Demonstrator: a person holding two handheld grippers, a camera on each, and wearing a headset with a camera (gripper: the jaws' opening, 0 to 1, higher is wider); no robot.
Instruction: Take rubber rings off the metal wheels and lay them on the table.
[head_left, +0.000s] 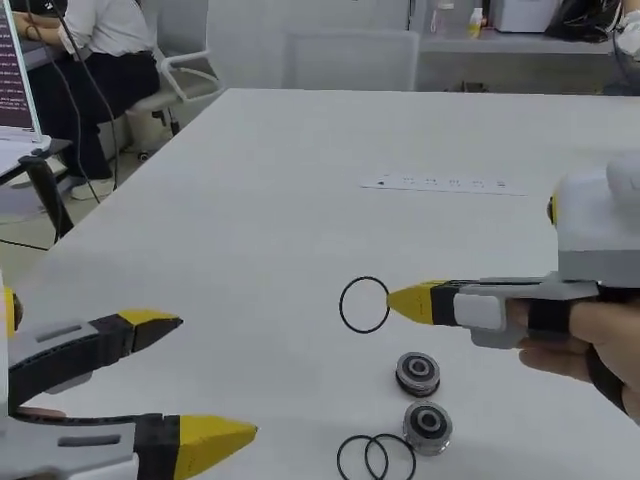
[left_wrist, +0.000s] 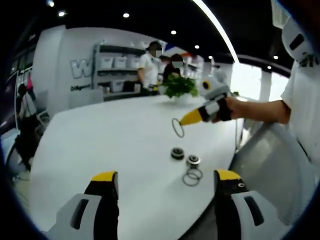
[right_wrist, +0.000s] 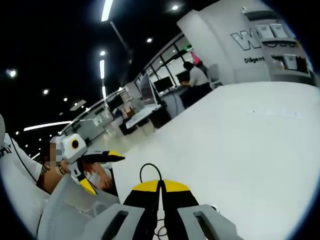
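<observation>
Over white table (head_left: 300, 180), right gripper (head_left: 392, 300) is pinching thin black rubber ring (head_left: 364, 304).
Empty left gripper (head_left: 215, 378) is gaping wide; lay ring flat before releasing.

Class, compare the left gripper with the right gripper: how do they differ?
The left gripper is wide open; the right gripper is shut. The left gripper holds nothing; the right gripper pinches a rubber ring. Both have yellow tips.
</observation>
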